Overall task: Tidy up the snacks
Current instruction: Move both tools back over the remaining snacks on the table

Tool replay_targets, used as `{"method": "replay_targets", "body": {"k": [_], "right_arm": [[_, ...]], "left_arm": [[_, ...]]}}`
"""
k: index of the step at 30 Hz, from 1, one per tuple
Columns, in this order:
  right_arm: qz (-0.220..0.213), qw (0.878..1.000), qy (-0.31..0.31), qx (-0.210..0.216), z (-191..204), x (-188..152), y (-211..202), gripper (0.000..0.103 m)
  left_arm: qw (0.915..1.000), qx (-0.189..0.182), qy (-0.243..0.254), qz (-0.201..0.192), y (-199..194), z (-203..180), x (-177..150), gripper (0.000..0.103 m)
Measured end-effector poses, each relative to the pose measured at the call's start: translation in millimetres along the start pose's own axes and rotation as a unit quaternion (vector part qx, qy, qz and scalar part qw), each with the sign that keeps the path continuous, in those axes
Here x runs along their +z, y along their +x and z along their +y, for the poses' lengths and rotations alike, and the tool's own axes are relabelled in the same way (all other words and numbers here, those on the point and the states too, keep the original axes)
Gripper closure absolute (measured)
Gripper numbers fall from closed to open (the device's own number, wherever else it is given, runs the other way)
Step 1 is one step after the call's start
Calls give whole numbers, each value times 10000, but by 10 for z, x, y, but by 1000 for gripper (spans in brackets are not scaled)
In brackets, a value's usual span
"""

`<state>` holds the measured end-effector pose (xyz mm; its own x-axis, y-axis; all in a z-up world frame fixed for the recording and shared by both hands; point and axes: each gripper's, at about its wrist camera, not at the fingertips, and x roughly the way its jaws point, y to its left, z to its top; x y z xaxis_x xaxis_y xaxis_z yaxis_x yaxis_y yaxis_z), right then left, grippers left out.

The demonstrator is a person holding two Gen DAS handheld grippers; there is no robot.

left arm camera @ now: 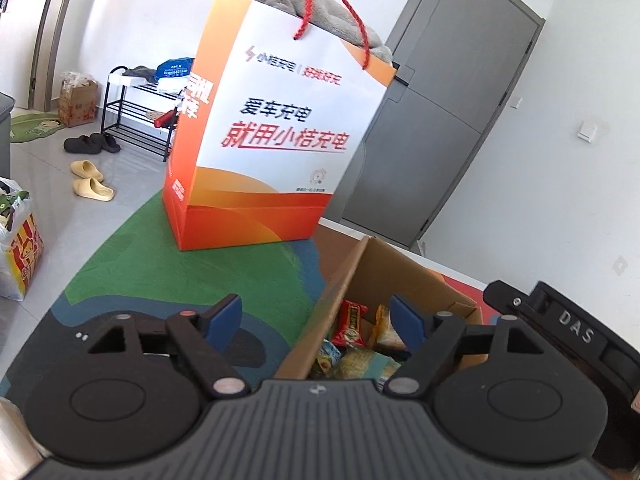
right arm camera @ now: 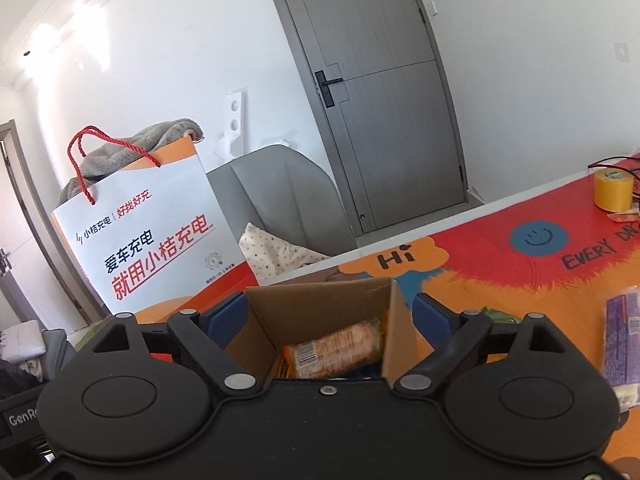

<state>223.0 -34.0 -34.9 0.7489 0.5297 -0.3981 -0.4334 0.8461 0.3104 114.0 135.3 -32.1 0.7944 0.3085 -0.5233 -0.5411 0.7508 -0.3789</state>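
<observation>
Snacks (right arm camera: 340, 350) are gathered low in frame inside the box (right arm camera: 316, 308), flanked by both empty, spread claws (left arm camera: 316, 320) (right arm camera: 330, 316).

A table covered by a colourful printed mat (right arm camera: 500, 264) carries an open cardboard box (right arm camera: 320, 308) of snacks, an orange-and-white paper bag (left arm camera: 272, 136), a yellow tape roll (right arm camera: 613, 190) and what may be a purple snack packet (right arm camera: 622, 340).
</observation>
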Motion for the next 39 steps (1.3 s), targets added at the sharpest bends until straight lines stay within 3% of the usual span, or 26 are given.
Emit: {"method": "replay_targets", "body": {"k": [22,39], "right_arm": [[-165,9946,617,-813,-960,-6,-588,3],[-98,9873,1061,-1179,-1677,-12,-850,2]], "left_arm": [[9973,-473,535,155,1,-818,-320,10],[9891,-942,1031,456,157,-1591,-649,8]]}}
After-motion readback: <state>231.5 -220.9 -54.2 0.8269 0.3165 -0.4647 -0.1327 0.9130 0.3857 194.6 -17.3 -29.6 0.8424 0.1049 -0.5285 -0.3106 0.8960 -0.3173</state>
